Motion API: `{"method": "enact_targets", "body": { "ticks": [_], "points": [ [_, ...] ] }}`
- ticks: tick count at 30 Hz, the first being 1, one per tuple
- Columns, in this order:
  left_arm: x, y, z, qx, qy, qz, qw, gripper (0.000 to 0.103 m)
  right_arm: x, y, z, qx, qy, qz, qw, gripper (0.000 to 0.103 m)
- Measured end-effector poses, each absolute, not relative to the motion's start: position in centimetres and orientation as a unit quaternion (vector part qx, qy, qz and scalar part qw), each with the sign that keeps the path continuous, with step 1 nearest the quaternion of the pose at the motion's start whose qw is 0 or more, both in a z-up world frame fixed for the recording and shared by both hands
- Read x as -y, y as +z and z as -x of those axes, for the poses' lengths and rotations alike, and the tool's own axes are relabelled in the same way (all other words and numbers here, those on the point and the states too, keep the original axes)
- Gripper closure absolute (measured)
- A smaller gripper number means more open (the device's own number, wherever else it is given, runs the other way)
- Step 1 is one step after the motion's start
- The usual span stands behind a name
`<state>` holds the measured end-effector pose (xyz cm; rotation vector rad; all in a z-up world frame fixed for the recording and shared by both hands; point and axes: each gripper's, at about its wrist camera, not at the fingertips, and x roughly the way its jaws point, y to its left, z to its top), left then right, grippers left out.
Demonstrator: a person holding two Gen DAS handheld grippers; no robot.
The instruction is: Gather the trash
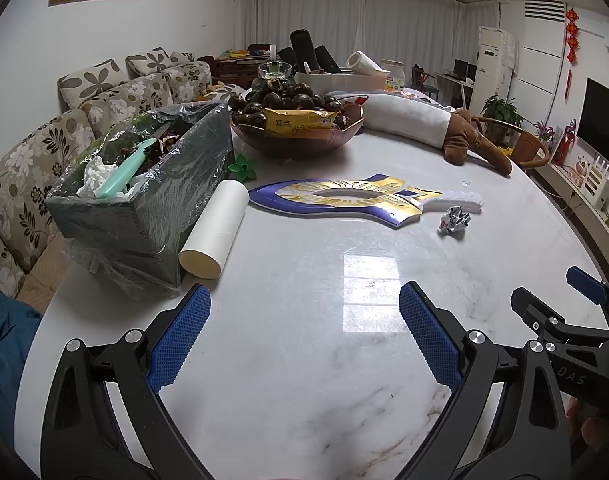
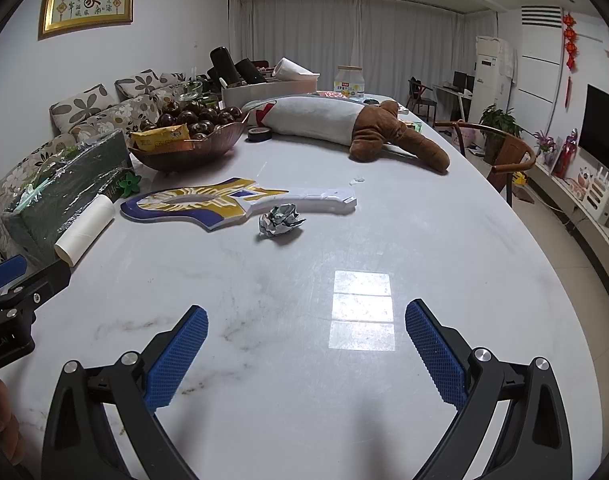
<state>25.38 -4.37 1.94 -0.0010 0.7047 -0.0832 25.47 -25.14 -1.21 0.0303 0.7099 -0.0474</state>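
Note:
A crumpled silver foil ball (image 1: 454,219) lies on the white marble table (image 1: 304,360), beside the toy sword; it also shows in the right wrist view (image 2: 279,219). A dark bin lined with clear plastic (image 1: 144,208) stands at the table's left edge, holding tissue and other rubbish; it also shows in the right wrist view (image 2: 64,196). My left gripper (image 1: 304,304) is open and empty, low over the table near the front. My right gripper (image 2: 306,320) is open and empty, well short of the foil ball.
A white paper roll (image 1: 214,228) lies against the bin. A blue and gold toy sword (image 1: 344,198) lies mid-table. Behind stand a bowl of dark fruit (image 1: 296,120), a green plastic flower (image 1: 242,167), a brown and white plush toy (image 2: 360,128) and a tape roll (image 2: 259,134).

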Motion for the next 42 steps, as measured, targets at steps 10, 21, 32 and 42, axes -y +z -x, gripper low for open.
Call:
{"method": "enact_targets", "body": {
  "ticks": [10,21,32,42],
  "points": [
    [4.39,1.81,-25.38,-0.342,-0.045,0.001,0.939,0.010,25.16,-1.22,-25.46,-0.350,-0.022,-0.016,0.936,0.005],
    [4.45,1.70,-25.40,-0.342,-0.054,-0.003,0.938,0.007,25.09,-1.24,-25.47,-0.351,-0.022,-0.015,0.936,0.005],
    [4.34,1.74,-25.41,-0.341,-0.051,-0.004,0.939,0.007,25.03,-1.27,-25.48,-0.351,-0.023,-0.012,0.936,0.005],
    [4.51,1.74,-25.39,-0.345,-0.042,-0.012,0.938,0.007,24.93,-1.38,-25.46,-0.350,-0.024,-0.009,0.936,0.005]
  ]
}}
